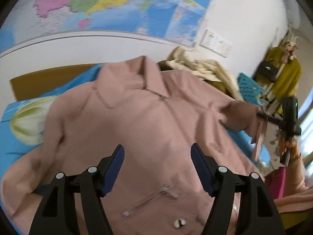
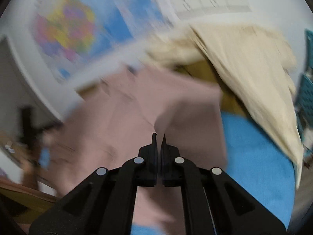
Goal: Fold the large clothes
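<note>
A large pink zip jacket [image 1: 137,129] lies face up on a blue bed sheet [image 1: 17,143], collar toward the wall. My left gripper [image 1: 157,152] is open and empty, hovering over the jacket's lower front. My right gripper [image 2: 160,137] is shut on a fold of the jacket's pink sleeve [image 2: 176,113] and lifts it; it also shows in the left wrist view [image 1: 260,115] at the jacket's right side. The right wrist view is blurred by motion.
A cream garment [image 1: 207,68] is piled past the jacket's collar, also in the right wrist view [image 2: 244,74]. A world map [image 1: 97,4] hangs on the wall. A rack with a mustard garment [image 1: 287,78] stands at the right.
</note>
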`<state>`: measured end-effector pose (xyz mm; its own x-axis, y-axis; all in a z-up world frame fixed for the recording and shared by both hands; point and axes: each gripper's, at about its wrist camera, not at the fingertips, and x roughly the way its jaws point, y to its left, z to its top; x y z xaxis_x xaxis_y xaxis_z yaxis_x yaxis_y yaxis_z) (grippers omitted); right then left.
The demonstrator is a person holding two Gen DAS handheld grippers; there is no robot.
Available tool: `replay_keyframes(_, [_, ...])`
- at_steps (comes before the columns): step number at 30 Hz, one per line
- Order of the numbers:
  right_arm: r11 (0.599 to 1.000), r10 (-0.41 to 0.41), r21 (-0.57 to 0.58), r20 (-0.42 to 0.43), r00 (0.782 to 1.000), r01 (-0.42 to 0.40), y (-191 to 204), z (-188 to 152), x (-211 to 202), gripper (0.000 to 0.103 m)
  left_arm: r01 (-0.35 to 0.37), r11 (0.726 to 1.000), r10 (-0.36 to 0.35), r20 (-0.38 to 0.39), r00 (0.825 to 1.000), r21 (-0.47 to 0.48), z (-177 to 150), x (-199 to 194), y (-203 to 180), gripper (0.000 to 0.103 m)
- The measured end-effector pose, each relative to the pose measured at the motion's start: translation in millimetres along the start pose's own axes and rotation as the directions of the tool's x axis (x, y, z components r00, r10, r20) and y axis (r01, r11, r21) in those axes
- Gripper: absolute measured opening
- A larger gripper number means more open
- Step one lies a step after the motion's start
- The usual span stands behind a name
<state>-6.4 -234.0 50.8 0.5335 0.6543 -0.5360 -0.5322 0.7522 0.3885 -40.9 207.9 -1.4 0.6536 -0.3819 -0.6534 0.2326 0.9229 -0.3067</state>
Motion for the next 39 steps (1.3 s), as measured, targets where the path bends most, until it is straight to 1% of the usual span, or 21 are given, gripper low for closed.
replay_keyframes(4, [0.978,0.182,-0.106,0.024,0.983,-0.178,57,44,6,0.003,0.066,0.998,-0.066,0.03,0.997,0.016,12,-4,-4,0.068])
replay_keyframes(6, [0.942,0.308,-0.132,-0.015,0.951,-0.308,90,62,33,0.003,0.101,0.995,-0.101,0.04,0.994,0.013,16,-7,-4,0.068])
replay_keyframes(8, [0.913,0.376,-0.136,-0.081,0.923,-0.384,116,75,73,0.003,0.132,0.991,-0.132,0.052,0.99,0.012,19,-12,-1,0.068])
replay_keyframes(10, [0.897,0.407,-0.128,-0.137,0.903,-0.423,134,82,108,0.003,0.145,0.989,-0.145,0.069,0.987,0.006,20,-19,3,0.069])
replay_keyframes(12, [0.888,0.422,-0.105,-0.201,0.884,-0.447,152,84,158,0.003,0.168,0.986,-0.167,0.079,0.983,-0.003,19,-26,10,0.076])
replay_keyframes(14, [0.886,0.433,-0.056,-0.255,0.865,-0.46,159,81,200,0.003,0.149,0.989,-0.147,0.086,0.985,-0.02,18,-30,19,0.077])
replay_keyframes(18, [0.921,0.365,-0.004,-0.337,0.868,-0.389,158,65,274,0.006,0.165,0.983,-0.161,0.049,0.986,-0.079,10,-25,39,0.085])
replay_keyframes(19, [0.935,0.338,0.023,-0.355,0.872,-0.353,152,60,287,0.013,0.157,0.984,-0.155,0.03,0.987,-0.084,9,-20,41,0.085])
replay_keyframes(20, [0.943,0.32,0.038,-0.364,0.874,-0.33,148,57,292,0.032,0.145,0.986,-0.145,0.01,0.989,-0.083,7,-14,42,0.085])
replay_keyframes(21, [0.952,0.298,0.046,-0.366,0.881,-0.303,142,55,295,0.04,0.134,0.988,-0.137,-0.027,0.99,-0.074,5,-4,41,0.085])
replay_keyframes(23, [0.957,0.279,0.016,-0.329,0.902,-0.29,133,54,280,0.043,0.121,0.991,-0.125,-0.095,0.988,-0.048,1,16,37,0.085])
replay_keyframes(25, [0.959,0.268,-0.011,-0.288,0.919,-0.284,123,59,259,0.043,0.07,0.997,-0.073,-0.162,0.984,-0.023,0,38,34,0.085])
replay_keyframes(27, [0.974,0.194,-0.071,-0.217,0.957,-0.214,105,61,228,0.047,0.041,0.999,-0.046,-0.231,0.972,-0.023,0,60,36,0.085])
replay_keyframes(29, [0.99,0.088,-0.094,-0.147,0.985,-0.103,82,62,203,0.059,0.048,0.998,-0.054,-0.275,0.96,-0.028,4,78,38,0.085])
replay_keyframes(31, [0.999,0.029,-0.033,-0.103,0.994,-0.033,46,58,179,0.06,0.052,0.998,-0.058,-0.303,0.951,-0.03,8,90,40,0.083])
replay_keyframes(33, [1.0,-0.006,0.024,-0.093,0.996,0.008,17,52,171,0.061,0.06,0.998,-0.066,-0.331,0.941,-0.03,13,99,42,0.07])
replay_keyframes(34, [0.998,-0.034,0.057,-0.098,0.995,0.04,0,45,167,0.064,0.058,0.998,-0.061,-0.342,0.938,-0.019,13,102,40,0.05])
replay_keyframes(35, [0.996,-0.048,0.076,-0.106,0.993,0.056,-9,41,169,0.064,0.049,0.999,-0.047,-0.352,0.935,-0.004,14,105,40,0.042])
replay_keyframes(36, [0.993,-0.035,0.108,-0.128,0.991,0.049,-21,34,173,0.065,0.035,0.999,-0.024,-0.347,0.938,0.024,16,106,39,0.035])
replay_keyframes(37, [0.991,-0.012,0.128,-0.147,0.989,0.031,-29,30,177,0.068,0.03,0.999,-0.013,-0.353,0.936,0.043,17,107,38,0.017])
replay_keyframes(39, [0.986,0.048,0.165,-0.187,0.981,-0.017,-39,20,193,0.068,0.026,0.999,-0.008,-0.357,0.934,0.045,21,108,41,0.009])
